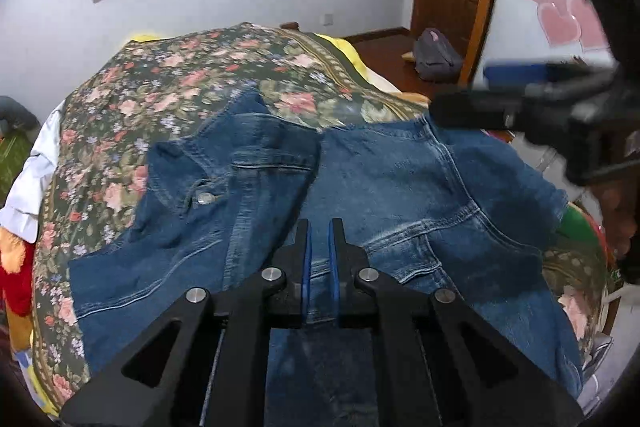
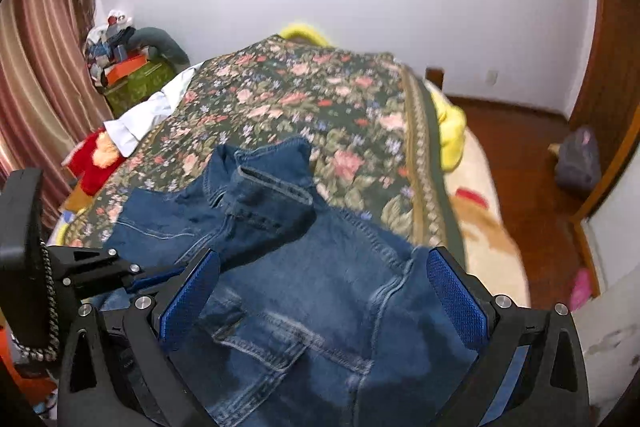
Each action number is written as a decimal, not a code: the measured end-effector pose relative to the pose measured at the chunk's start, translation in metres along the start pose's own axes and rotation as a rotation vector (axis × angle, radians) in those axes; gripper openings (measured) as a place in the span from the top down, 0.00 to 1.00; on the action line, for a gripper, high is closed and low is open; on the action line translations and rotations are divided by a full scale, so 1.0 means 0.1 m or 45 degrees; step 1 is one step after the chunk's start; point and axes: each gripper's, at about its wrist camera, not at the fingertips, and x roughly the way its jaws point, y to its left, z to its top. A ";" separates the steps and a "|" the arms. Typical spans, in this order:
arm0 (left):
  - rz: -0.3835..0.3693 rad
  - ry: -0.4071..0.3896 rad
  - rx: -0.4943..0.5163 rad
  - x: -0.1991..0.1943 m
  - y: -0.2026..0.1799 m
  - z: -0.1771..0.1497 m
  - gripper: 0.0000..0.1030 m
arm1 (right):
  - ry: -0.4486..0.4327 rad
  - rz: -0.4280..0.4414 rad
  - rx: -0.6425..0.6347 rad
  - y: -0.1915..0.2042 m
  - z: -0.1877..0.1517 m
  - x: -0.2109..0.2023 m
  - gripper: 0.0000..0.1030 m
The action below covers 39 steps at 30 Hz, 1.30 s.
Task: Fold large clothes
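Observation:
A blue denim jacket (image 1: 400,187) lies spread on the floral bedspread (image 1: 192,75), with one side and its collar folded over the middle. In the left wrist view my left gripper (image 1: 320,227) hovers over the jacket's centre; its blue pads stand almost together with only a slim slit, and no cloth is pinched. My right gripper (image 2: 324,253) is wide open above the jacket (image 2: 340,327), with nothing between its pads. That right gripper (image 1: 500,91) also shows blurred at the jacket's far right edge. The left gripper's body (image 2: 100,267) appears at the left of the right wrist view.
The bed fills the middle of the room, with a yellow blanket (image 2: 452,131) and white cloth (image 2: 148,115) at its edges. A grey bag (image 2: 578,159) sits on the wooden floor by the door. Striped curtains (image 2: 40,47) and a pile of belongings (image 2: 120,67) stand at the left.

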 end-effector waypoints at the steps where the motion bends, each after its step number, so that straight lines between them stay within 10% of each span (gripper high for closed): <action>1: 0.007 -0.014 -0.026 -0.04 0.08 -0.01 0.80 | 0.013 0.021 0.013 0.02 0.00 0.04 0.00; 4: 0.061 -0.054 -0.152 -0.25 0.47 -0.04 0.54 | 0.064 0.120 0.076 0.12 0.03 0.20 0.00; 10: 0.268 -0.022 -0.322 -0.45 1.37 -0.32 0.52 | 0.151 0.241 0.169 0.45 0.16 0.63 0.00; 19: 0.373 0.208 -0.560 -0.16 2.31 -1.17 0.49 | 0.257 0.051 0.196 0.76 0.43 1.53 0.15; 27: 0.366 0.348 -0.596 0.21 2.38 -1.69 0.49 | 0.200 0.049 0.263 0.61 0.42 1.68 0.75; 39: 0.415 0.350 -0.569 0.23 2.27 -1.68 0.41 | 0.161 0.100 0.153 0.44 0.08 1.00 0.81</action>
